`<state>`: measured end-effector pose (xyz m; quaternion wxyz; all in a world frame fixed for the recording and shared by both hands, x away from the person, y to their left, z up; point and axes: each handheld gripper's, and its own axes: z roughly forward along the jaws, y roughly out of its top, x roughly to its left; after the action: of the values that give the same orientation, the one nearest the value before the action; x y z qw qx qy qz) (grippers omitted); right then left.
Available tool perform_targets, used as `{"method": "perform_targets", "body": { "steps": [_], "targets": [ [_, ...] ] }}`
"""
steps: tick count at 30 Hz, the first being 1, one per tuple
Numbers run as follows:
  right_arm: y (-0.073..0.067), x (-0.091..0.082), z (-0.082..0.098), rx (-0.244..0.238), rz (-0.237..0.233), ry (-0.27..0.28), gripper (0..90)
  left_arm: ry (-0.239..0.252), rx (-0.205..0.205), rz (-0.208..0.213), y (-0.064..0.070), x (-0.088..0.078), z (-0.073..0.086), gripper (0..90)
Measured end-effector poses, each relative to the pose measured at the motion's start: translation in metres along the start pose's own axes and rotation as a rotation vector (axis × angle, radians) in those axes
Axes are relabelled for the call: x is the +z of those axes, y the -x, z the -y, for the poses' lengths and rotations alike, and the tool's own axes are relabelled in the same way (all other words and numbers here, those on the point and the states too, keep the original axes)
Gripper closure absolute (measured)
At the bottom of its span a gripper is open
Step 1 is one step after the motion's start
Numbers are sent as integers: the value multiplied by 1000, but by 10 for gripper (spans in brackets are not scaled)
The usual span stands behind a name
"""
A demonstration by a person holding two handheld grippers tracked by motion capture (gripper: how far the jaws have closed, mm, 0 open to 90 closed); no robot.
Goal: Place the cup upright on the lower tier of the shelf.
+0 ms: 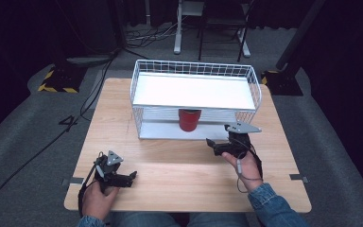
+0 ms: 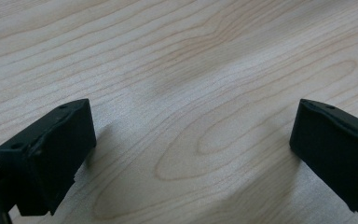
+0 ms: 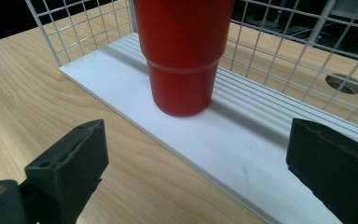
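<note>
A red cup (image 1: 189, 119) stands upright on the lower board of a white wire shelf (image 1: 147, 92) at the back of the wooden table (image 1: 179, 163). My right gripper (image 1: 213, 144) hovers just in front of the shelf, a little right of the cup, and is open. In the right gripper view the cup (image 3: 184, 56) stands ahead on the white board (image 3: 242, 140), beyond my right gripper (image 3: 196, 158), whose jaws have nothing between them. My left gripper (image 1: 132, 177) rests low near the front left of the table, open over bare wood (image 2: 191, 140).
The shelf's upper tier (image 1: 194, 92) is a bare white board ringed by wire mesh. A round hole (image 3: 344, 84) shows in the tabletop behind the mesh. Cables (image 1: 82, 109) and stand legs (image 1: 177, 45) lie on the grey floor beyond the table.
</note>
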<state>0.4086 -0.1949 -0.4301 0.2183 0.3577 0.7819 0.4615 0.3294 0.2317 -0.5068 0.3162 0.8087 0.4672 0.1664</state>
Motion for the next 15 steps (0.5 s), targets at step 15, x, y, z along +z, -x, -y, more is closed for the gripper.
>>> {"method": "perform_targets", "body": {
  "steps": [15],
  "targets": [
    [18,-41,19,31,26,-26,83,0,1,0,0,0,0,5]
  ]
}}
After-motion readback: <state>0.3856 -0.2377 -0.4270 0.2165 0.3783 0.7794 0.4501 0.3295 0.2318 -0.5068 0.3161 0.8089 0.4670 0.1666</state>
